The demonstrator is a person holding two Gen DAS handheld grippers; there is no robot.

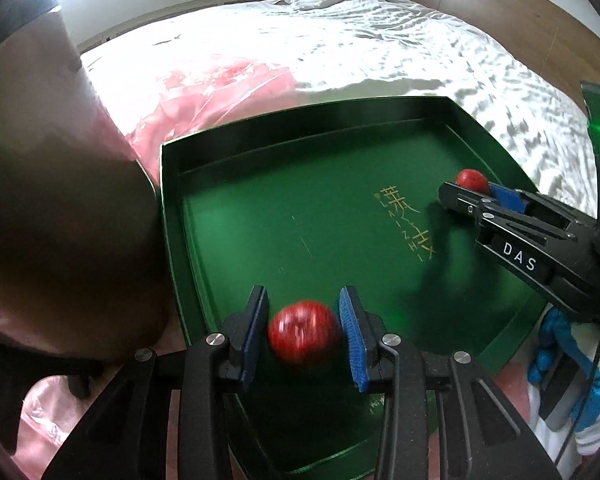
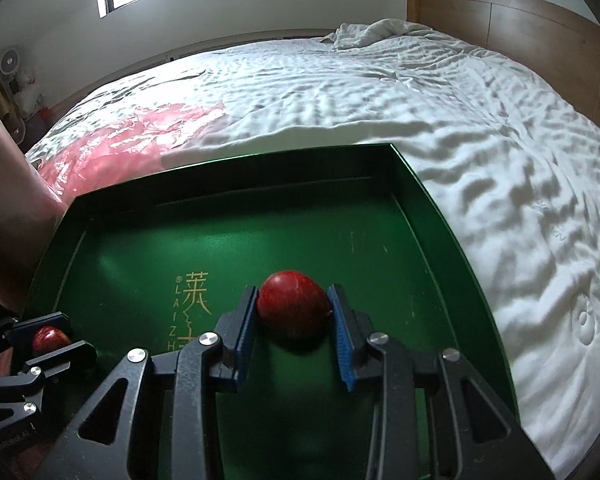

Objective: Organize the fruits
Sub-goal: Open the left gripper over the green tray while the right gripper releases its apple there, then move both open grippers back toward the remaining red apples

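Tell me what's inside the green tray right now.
Green tray: two red fruits, one between the left gripper's pads, another between the right gripper's. The tray's near corners are hidden.

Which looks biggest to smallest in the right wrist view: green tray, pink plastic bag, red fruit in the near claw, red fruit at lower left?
1. green tray
2. pink plastic bag
3. red fruit in the near claw
4. red fruit at lower left

The fruits' difference is probably only camera nearness.

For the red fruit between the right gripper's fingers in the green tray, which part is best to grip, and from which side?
Grip the red fruit across its widest middle, coming from above and the near side, as the right gripper does. It is round and lies on the flat floor of the green tray.
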